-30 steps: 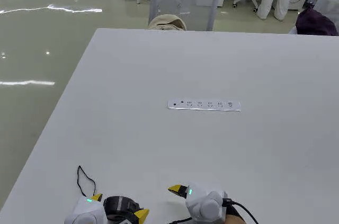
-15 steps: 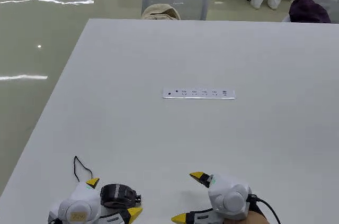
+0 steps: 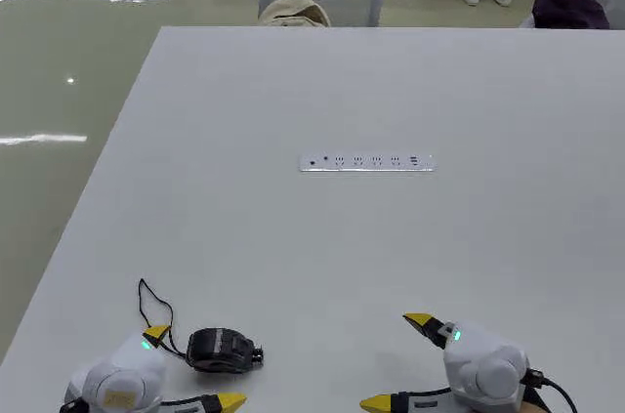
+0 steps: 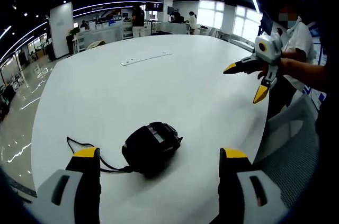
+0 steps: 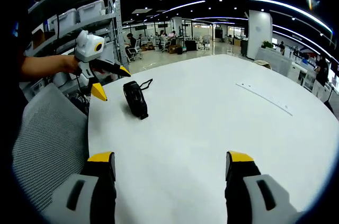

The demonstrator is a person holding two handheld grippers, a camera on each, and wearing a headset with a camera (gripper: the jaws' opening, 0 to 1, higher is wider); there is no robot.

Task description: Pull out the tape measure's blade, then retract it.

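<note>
In the head view, the black tape measure (image 3: pixel 223 349) lies on the white surface (image 3: pixel 293 237) near its front edge, with a thin black cord (image 3: pixel 151 301) looping away from it to the left. The left gripper (image 3: pixel 193 366) sits right at it, yellow-tipped fingers (image 3: pixel 156 332) spread to either side of the case without gripping it. The right gripper (image 3: pixel 397 361) is well apart to the right, its fingers released and empty. A white power strip (image 3: pixel 366 162) lies farther back, at mid-surface.

In the left gripper view, the tape measure (image 4: pixel 151 147) rests on the surface between the spread fingers (image 4: pixel 85 181) (a clear gap shows on both sides). The blade does not look drawn out. The right gripper (image 4: pixel 244 83) hangs above the surface off to the right.

In the right gripper view, its own fingers (image 5: pixel 100 181) stand wide with bare surface between them. The tape measure (image 5: pixel 136 98) lies off to the left, just beside the left gripper (image 5: pixel 112 83).
</note>
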